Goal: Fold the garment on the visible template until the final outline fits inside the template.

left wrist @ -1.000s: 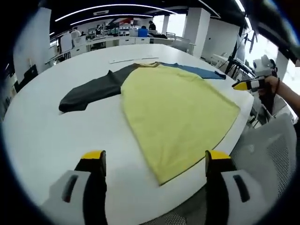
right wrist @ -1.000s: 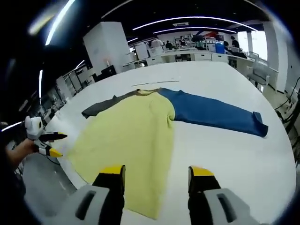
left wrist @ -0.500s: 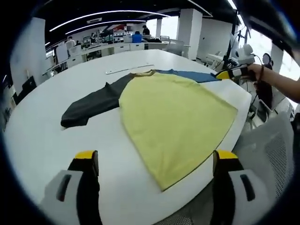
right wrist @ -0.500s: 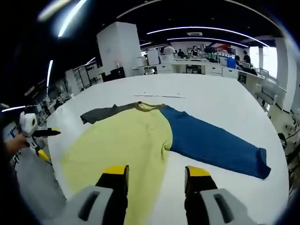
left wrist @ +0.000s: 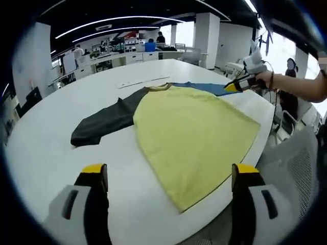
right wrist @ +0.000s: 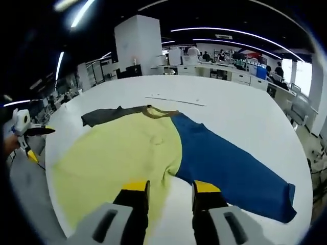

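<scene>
Garment (left wrist: pixel 194 130): a long-sleeved top with a yellow body, laid flat on the white surface (left wrist: pixel 46 148); its hem is seen near the surface's edge.
Long axis: sleeve to sleeve across the surface; the collar (right wrist: pixel 156 112) is turned away from both cameras.
Dark grey sleeve (left wrist: pixel 104 121): seen full length in the left gripper view, stretched away from the body; in the right gripper view it is reduced to a short strip beyond the collar.
Blue sleeve (right wrist: pixel 230 171): seen full length in the right gripper view, running from the shoulder out to a cuff near the surface's far edge; in the left gripper view it shows as a thin blue band (left wrist: pixel 202 87) behind the yellow body.
Left gripper (left wrist: pixel 168 178): held over the near edge; its yellow-tipped fingers (left wrist: pixel 94 171) are spread wide, released, nothing between them.
Right gripper (right wrist: pixel 166 188): held over the seam where the yellow body meets the blue sleeve; fingers (right wrist: pixel 135 187) close together but parted, gripping nothing.
Other gripper in view: the right one, held in a hand (left wrist: pixel 265 79), is seen at the right of the left gripper view.
Background: office desks and ceiling light strips.
</scene>
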